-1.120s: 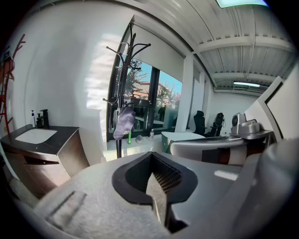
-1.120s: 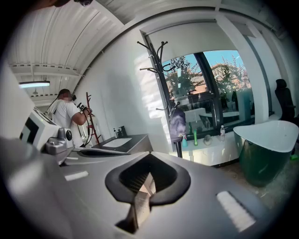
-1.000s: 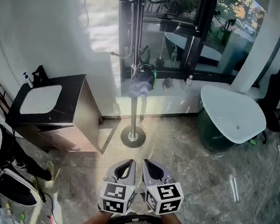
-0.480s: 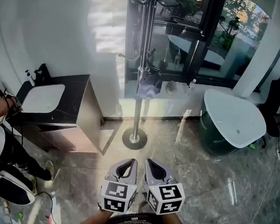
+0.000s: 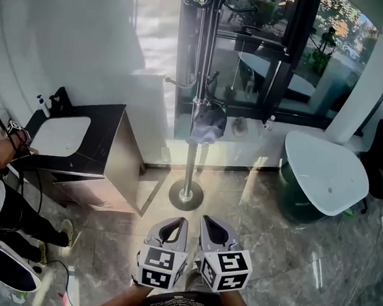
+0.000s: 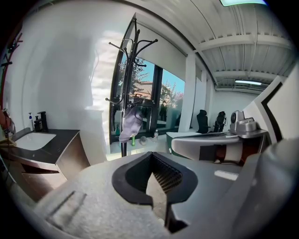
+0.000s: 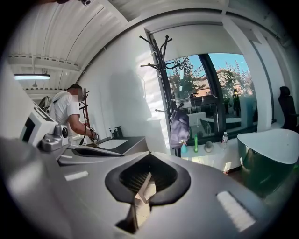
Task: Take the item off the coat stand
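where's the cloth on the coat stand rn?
Head view, top centre: the grey cloth hangs partway up the coat stand, by the window, sink cabinet left, white tub right.

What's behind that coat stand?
A dark-framed window and its sill, with a small bottle and a round object on it. The grey item hanging on the coat stand covers part of the sill; what's there is unseen.

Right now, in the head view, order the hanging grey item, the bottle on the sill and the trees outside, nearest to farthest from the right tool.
1. grey item, on the coat stand, ahead.
2. bottle, on the sill, rightward.
3. trees, outdoors.
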